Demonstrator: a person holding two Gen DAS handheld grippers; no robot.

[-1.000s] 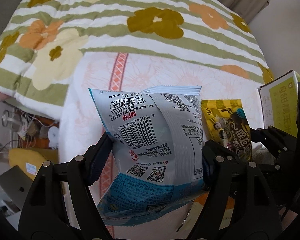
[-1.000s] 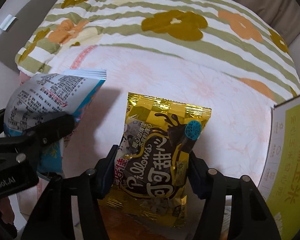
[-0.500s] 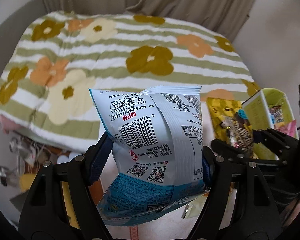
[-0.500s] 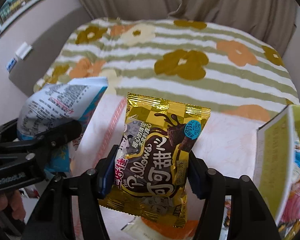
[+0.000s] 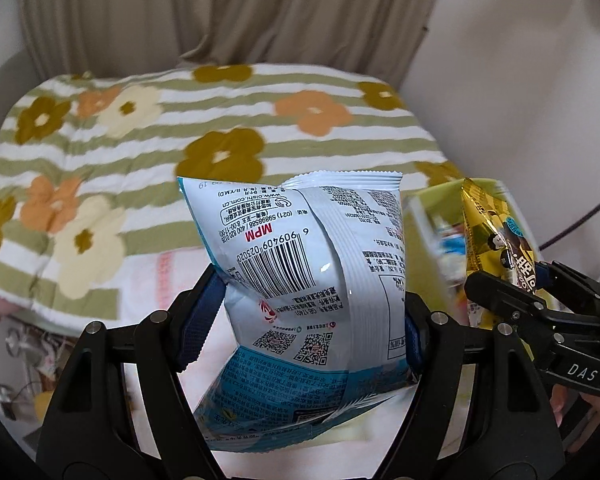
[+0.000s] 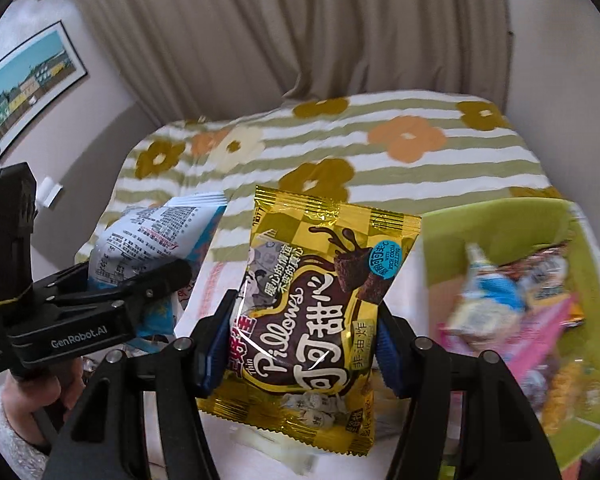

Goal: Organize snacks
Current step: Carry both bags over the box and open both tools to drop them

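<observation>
Left wrist view: the left gripper [image 5: 312, 316] has its fingers clamped on a white-and-blue snack bag [image 5: 312, 280], held upright in the air above the flowered bed [image 5: 140, 152].

Right wrist view: the right gripper [image 6: 300, 344] grips a gold Pillows snack pack [image 6: 320, 292] upright, just left of the green box [image 6: 516, 220] of blurred snacks
</observation>
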